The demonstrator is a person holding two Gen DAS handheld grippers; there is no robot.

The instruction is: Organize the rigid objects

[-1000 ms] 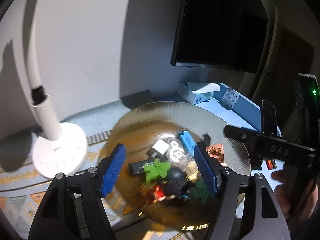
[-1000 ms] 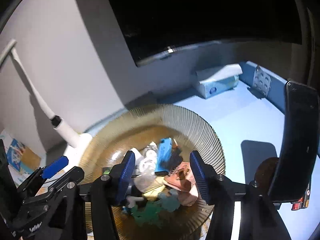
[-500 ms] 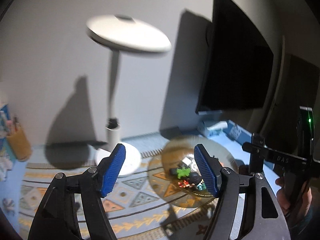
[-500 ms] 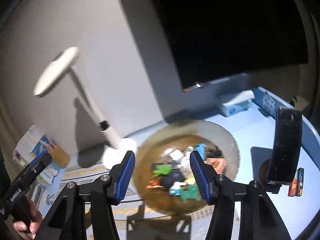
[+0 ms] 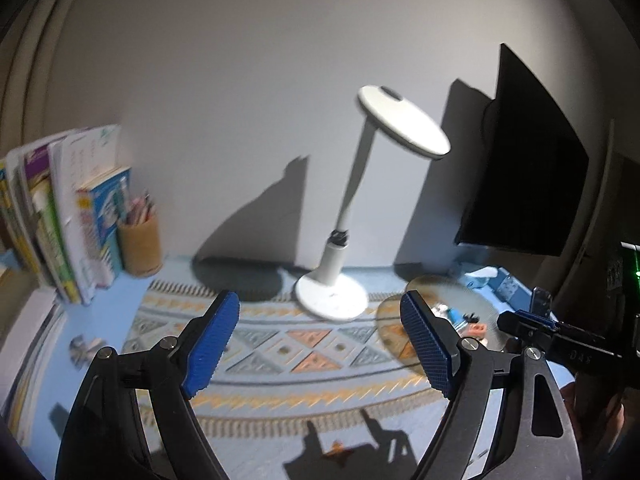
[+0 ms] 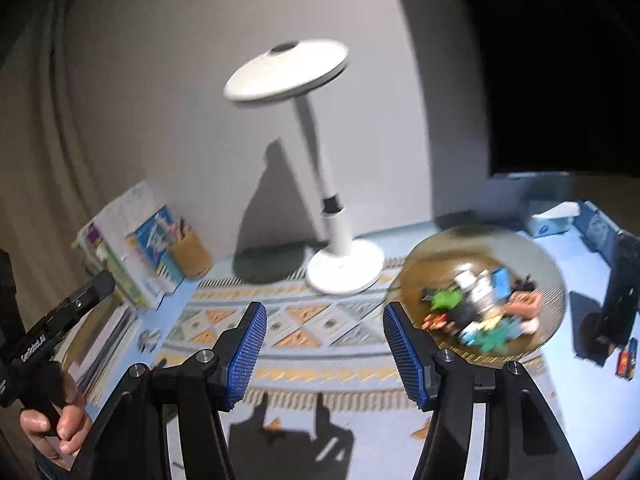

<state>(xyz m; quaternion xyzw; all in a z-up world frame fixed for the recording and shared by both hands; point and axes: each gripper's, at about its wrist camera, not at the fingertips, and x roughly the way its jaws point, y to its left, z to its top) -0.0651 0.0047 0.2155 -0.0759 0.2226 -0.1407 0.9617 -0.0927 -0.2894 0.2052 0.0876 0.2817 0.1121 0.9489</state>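
A ribbed amber glass plate point(image 6: 540, 256) on the patterned mat holds a heap of small rigid toys point(image 6: 480, 308): green, blue, white, black and pink pieces. In the left wrist view the plate point(image 5: 476, 300) is far right, partly behind a finger. My right gripper point(image 6: 324, 356) is open and empty, well above the mat, left of the plate. My left gripper point(image 5: 320, 344) is open and empty, high over the mat. The other gripper's body shows at the right edge in the left wrist view point(image 5: 560, 336) and at the left edge in the right wrist view point(image 6: 52, 328).
A white desk lamp point(image 6: 344, 264) stands behind the mat point(image 6: 320, 328). Books point(image 5: 60, 216) and a pencil cup point(image 5: 140, 244) are at the back left. A dark monitor point(image 5: 524, 160), a tissue box point(image 6: 552, 220) and a black phone stand point(image 6: 620, 292) are at the right.
Both grippers have pulled back and risen away from the plate, staying open and empty. The view has widened to show the lamp, mat and books. The toys remain heaped on the plate.
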